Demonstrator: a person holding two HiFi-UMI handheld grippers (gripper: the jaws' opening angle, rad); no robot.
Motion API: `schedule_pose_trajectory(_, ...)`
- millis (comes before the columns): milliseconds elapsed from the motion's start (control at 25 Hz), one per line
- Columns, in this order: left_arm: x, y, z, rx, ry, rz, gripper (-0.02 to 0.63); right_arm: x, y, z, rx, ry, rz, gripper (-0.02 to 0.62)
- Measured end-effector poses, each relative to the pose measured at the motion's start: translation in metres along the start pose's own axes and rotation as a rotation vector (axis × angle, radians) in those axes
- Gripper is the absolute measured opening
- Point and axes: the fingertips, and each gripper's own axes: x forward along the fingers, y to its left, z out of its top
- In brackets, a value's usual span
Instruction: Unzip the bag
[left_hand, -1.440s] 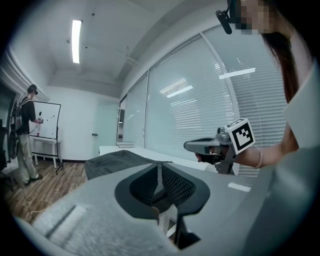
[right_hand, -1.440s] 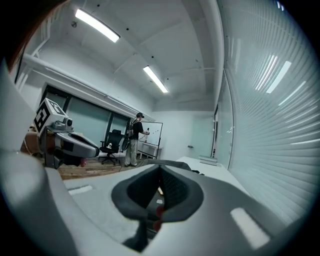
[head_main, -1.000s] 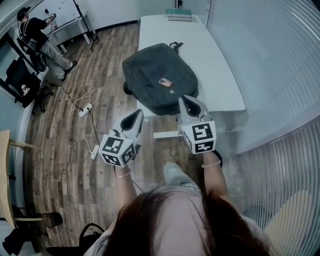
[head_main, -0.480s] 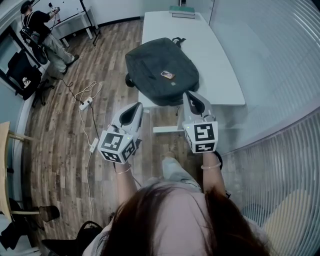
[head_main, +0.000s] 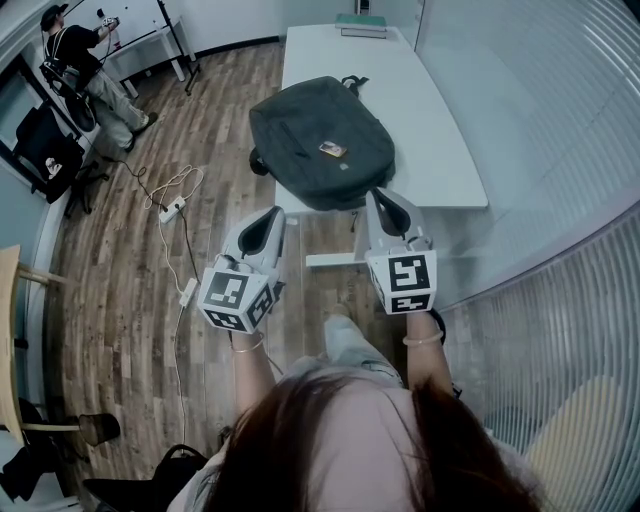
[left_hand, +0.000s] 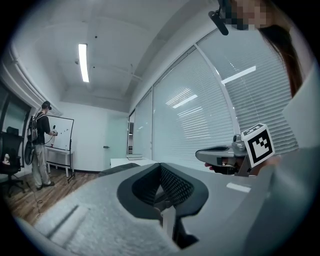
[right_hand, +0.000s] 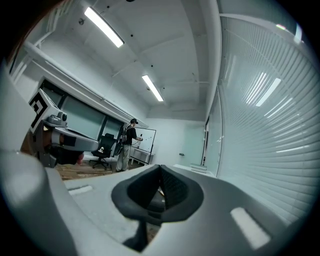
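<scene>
Bag: a dark grey fabric backpack (head_main: 315, 135) lies flat on the near left part of a long white table (head_main: 430, 130), and its left side hangs past the table's left edge.
Long axis: it runs near to far, leaning a little left. The carry loop (head_main: 352, 82) is at the far end and the rounded bottom faces the person.
Surface: soft matte cloth, slack and lightly creased, with a small orange-brown patch (head_main: 333, 150) on the upper face.
Zip: no view shows its track or puller, so I cannot tell whether it is run shut or open. The upper face lies flat, with no gap showing.
Left gripper: the left hand-held grey plastic gripper (head_main: 270, 220) is clenched with nothing between its ribbed pads (left_hand: 172, 185). It sits near and left of the bag, over the wood-plank floor (head_main: 120, 300).
Right gripper: the right gripper (head_main: 385, 200) is likewise pressed together and empty, as its own view shows (right_hand: 160, 185). It is held level, just short of the bag's near edge.
Key relation: the bag lies straight ahead, on the far side of both grippers. The right one is nearer and lines up with the bag's near right corner, while the left one lines up with the overhanging left side.
Handling: in my judgement slack cloth would want one gripper to hold it taut while the other works the zip.
Beyond: a stack of books (head_main: 360, 25) sits at the table's far end.
</scene>
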Motion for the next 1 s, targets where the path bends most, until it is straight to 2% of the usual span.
schedule_pose_trajectory(200, 0.001, -0.012, -0.005, 0.021, 0.022, -0.025, 0.011, -0.007, 0.001, 0.001, -0.008, -0.015, -0.006, 0.003)
schedule_pose_trajectory(1000, 0.002, -0.024, -0.013, -0.008, 0.009, -0.061, 0.011, -0.019, 0.0, 0.001, 0.066, -0.014, -0.025, 0.003)
